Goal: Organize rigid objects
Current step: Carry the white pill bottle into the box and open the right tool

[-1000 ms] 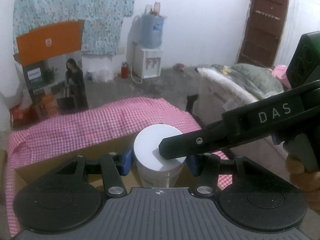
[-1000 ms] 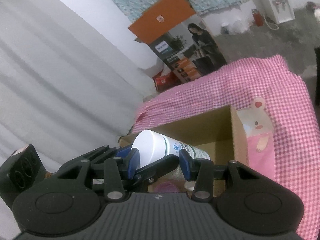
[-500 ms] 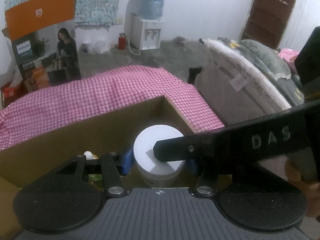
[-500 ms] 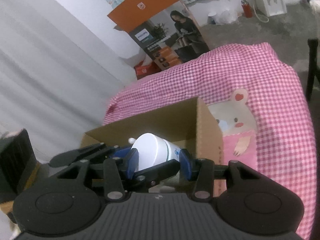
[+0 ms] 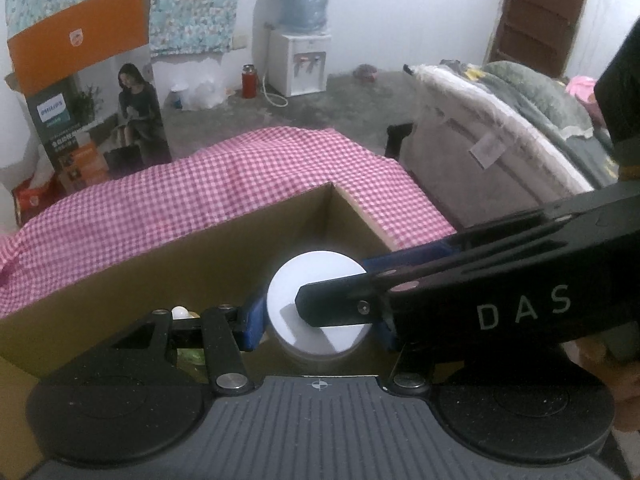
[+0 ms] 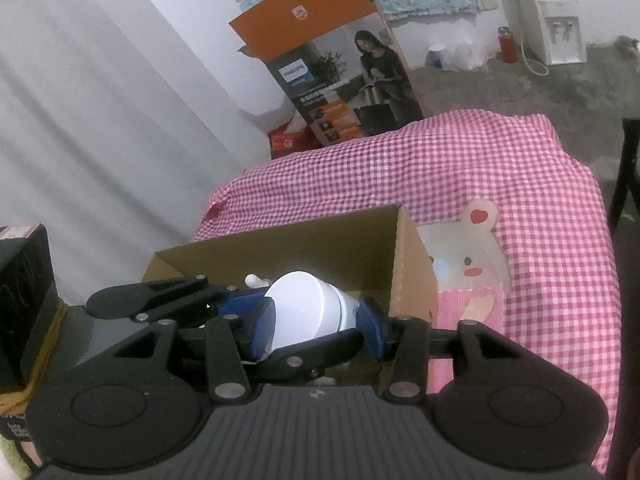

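Pinching white jar over cardboard box: left hand-held gripper and, seemingly, right hand-held gripper.

A white plastic jar with a flat, round white lid sits between the blue pads of both grippers, the left gripper at its sides and the right gripper crossing over its lid. It tilts, lid toward the cameras, a printed label showing on its body. Directly beneath and beyond the fingers stands an open brown cardboard box, upright on the checked cloth; the jar hangs within its open top.
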### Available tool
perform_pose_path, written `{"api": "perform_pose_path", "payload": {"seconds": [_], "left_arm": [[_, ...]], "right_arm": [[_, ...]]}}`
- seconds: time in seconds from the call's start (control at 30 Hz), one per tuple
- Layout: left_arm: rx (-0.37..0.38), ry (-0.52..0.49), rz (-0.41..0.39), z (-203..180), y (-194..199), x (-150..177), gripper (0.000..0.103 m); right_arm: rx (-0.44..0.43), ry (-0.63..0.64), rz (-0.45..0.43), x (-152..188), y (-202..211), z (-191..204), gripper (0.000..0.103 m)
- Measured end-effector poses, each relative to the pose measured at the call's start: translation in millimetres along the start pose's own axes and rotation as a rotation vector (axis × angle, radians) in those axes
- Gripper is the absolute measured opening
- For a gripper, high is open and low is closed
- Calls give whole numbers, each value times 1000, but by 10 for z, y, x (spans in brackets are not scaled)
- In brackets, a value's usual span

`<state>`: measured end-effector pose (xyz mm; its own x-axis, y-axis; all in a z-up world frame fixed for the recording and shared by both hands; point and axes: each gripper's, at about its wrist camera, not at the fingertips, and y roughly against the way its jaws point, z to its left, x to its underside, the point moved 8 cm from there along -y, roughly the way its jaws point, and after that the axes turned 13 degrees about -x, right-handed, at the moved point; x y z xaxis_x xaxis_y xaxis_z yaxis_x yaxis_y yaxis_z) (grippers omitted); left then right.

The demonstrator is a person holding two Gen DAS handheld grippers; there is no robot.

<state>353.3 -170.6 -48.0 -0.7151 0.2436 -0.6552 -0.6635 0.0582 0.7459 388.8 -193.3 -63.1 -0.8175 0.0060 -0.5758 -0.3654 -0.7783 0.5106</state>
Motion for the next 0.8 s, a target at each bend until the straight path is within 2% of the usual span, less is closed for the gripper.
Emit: {"api": "perform_pose_path", "payload": {"seconds": [0.23,0.5,0.6,0.67,0.8], "left_arm": [[6,0,44,15,-100,50,53],[11,-19,45,-45,-128,70,56],[21,-10,47,-51,-111,80,64],[27,-6,48,-53,-72,87,74],[9,-21,27,-60,90,96,83]], "right_arm": [[2,0,1,-13,1,-4,52],[-25,-6,-15,-1,33,-24,54],[-38,-14,-28,3,71,-15,56],[-40,-17,-42,6,105,-1,57],[-50,-24,-68,15,209,42,66]]}}
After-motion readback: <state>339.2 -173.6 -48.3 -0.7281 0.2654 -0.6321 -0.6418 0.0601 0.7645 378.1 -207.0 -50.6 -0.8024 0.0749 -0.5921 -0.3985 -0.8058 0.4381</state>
